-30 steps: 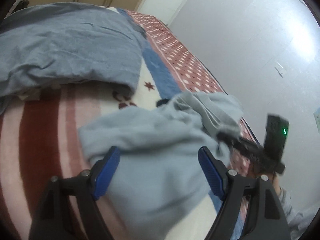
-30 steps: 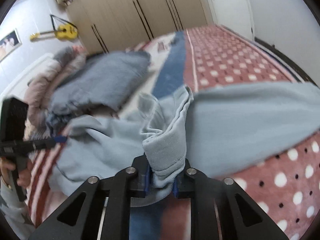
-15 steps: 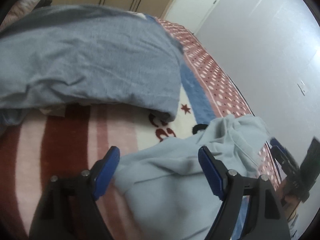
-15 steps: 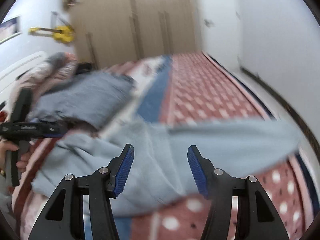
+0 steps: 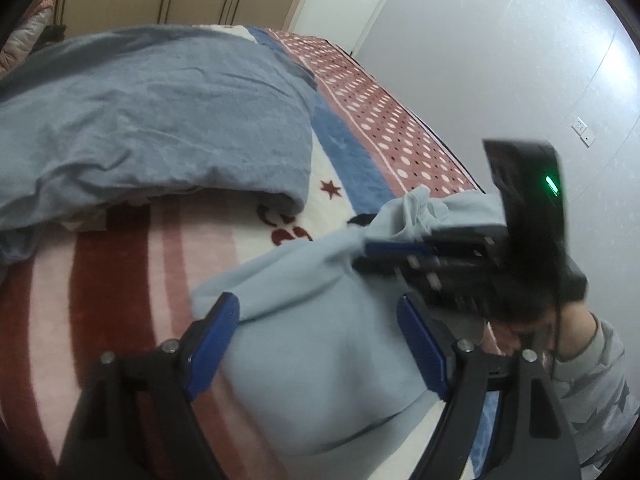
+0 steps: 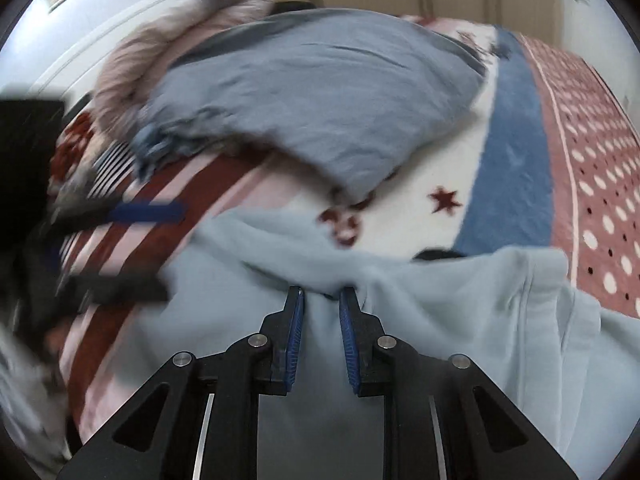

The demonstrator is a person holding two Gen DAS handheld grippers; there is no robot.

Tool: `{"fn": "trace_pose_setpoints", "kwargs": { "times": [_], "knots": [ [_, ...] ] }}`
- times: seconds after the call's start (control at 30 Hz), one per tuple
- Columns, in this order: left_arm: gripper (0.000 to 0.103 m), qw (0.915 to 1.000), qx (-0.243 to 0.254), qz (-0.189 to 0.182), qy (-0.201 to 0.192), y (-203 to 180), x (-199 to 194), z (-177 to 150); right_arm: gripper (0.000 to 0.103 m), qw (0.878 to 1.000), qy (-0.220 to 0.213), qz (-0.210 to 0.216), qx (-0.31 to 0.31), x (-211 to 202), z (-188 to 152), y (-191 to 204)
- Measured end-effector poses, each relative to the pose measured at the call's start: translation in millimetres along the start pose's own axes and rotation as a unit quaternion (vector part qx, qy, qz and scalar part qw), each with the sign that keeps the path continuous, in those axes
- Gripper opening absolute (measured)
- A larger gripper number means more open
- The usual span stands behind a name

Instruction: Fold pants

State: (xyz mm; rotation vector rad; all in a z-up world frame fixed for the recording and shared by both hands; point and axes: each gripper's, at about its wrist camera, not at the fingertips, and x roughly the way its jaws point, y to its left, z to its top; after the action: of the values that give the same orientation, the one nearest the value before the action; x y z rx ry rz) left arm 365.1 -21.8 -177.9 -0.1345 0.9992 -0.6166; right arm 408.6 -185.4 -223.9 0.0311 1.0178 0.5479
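Pale blue pants [image 5: 320, 360] lie crumpled on the striped bed blanket [image 5: 120, 300]. My left gripper [image 5: 318, 324] hangs open just above them, one pad near the cloth's left edge, nothing pinched. In the left wrist view my right gripper [image 5: 364, 250] reaches in from the right, held by a hand in a grey sleeve [image 5: 592, 380]. In the right wrist view the right gripper [image 6: 322, 300] has its jaws closing to a narrow gap, and a raised fold of the pants [image 6: 440, 320] puckers in at the tips. The left gripper [image 6: 136, 252] shows blurred at the left.
A grey-blue duvet [image 5: 152, 120] is heaped across the far half of the bed, with a pink quilt [image 6: 180, 40] behind it. The red dotted blanket border [image 5: 392, 120] runs along the right edge beside a white wall [image 5: 500, 60]. Wardrobe doors stand at the back.
My right gripper released the pants cuff, opened wide, swung left across the bed and narrowed onto a fold of the pants. The left gripper stayed open over the pants.
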Motion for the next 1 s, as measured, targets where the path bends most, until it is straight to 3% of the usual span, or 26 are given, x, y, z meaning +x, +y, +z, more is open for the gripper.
{"fn": "trace_pose_setpoints", "kwargs": {
  "times": [0.17, 0.2, 0.23, 0.3, 0.47, 0.5, 0.6, 0.73, 0.83, 1.0],
  "knots": [
    [0.078, 0.9999, -0.001, 0.009, 0.011, 1, 23, -1, 0.014, 1.0, -0.014, -0.024, -0.002, 14, 7, -15],
    [0.078, 0.9998, -0.001, 0.012, 0.013, 2, 27, -1, 0.021, 0.999, -0.02, -0.025, 0.003, 13, 8, -18],
    [0.078, 0.9998, -0.002, 0.014, 0.014, 2, 28, -2, 0.038, 0.999, -0.026, -0.031, 0.007, 12, 8, -21],
    [0.078, 0.9998, -0.002, 0.016, 0.011, 1, 27, -2, 0.041, 0.999, -0.037, -0.021, 0.006, 8, 7, -26],
    [0.078, 0.9997, 0.006, 0.024, -0.008, -8, 8, 2, 0.042, 0.994, -0.105, -0.012, 0.017, -47, -1, -34],
    [0.078, 0.9996, 0.009, 0.024, -0.011, -11, 3, 2, 0.046, 0.994, -0.11, -0.018, 0.021, -64, -5, -39],
    [0.079, 0.9992, 0.02, 0.018, -0.028, -25, -12, 0, 0.057, 0.993, -0.104, -0.057, 0.022, -98, -28, -53],
    [0.085, 0.9982, 0.03, 0.013, -0.05, -50, -23, -3, 0.057, 0.987, -0.111, -0.093, 0.072, -138, -75, -94],
    [0.085, 0.997, 0.047, 0.016, -0.059, -75, -27, -5, 0.058, 0.972, -0.137, -0.135, 0.135, -172, -119, -133],
    [0.085, 0.9954, 0.062, 0.015, -0.071, -110, -25, -4, 0.063, 0.946, -0.151, -0.169, 0.232, -211, -184, -192]
  ]
}}
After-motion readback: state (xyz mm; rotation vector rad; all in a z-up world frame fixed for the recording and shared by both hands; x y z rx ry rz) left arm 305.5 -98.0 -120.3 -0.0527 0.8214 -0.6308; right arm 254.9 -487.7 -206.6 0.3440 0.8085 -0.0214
